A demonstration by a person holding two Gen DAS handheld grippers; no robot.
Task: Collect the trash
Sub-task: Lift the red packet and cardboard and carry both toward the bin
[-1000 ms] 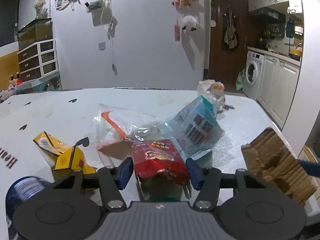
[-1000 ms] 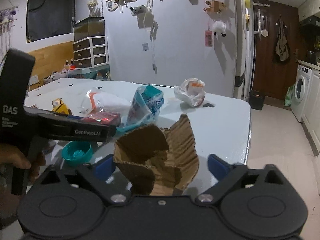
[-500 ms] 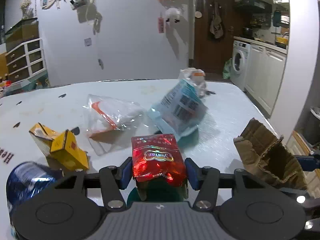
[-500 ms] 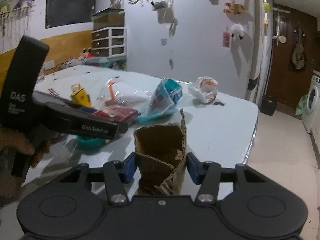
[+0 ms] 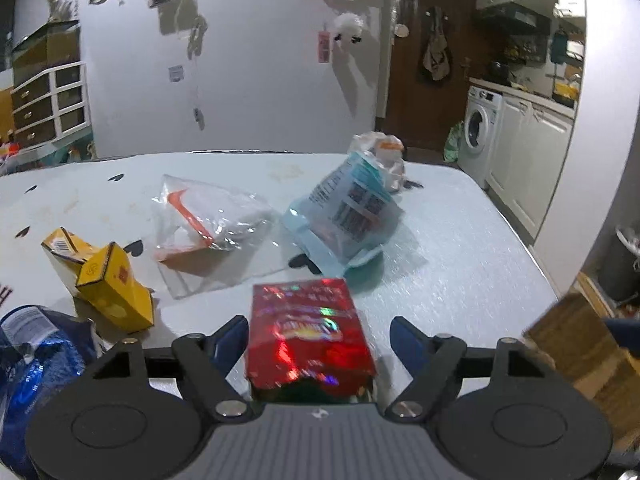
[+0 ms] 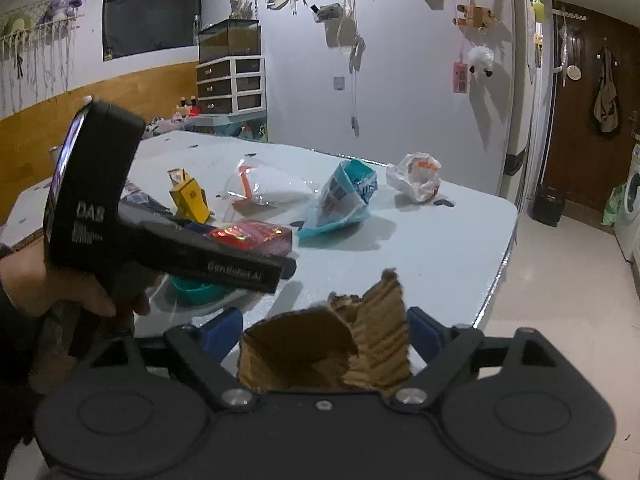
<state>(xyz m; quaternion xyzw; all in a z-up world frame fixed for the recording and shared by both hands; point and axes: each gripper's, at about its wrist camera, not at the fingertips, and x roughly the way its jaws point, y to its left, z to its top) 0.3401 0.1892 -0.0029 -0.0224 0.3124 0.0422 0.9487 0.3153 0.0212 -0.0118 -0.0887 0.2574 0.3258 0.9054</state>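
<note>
Heads up, both your jaws are opening: the left gripper [image 5: 318,338] lets go of the red packet [image 5: 308,340], the right gripper [image 6: 326,330] of the torn cardboard [image 6: 324,350], so either could drop onto the table [image 6: 440,248] edge or floor.

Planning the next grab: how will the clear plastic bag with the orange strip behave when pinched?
The clear plastic bag lies crumpled and slack on the table, so it is probably floppy and light. Its glossy film may slip, so pinching a raised fold seems safest.
</note>
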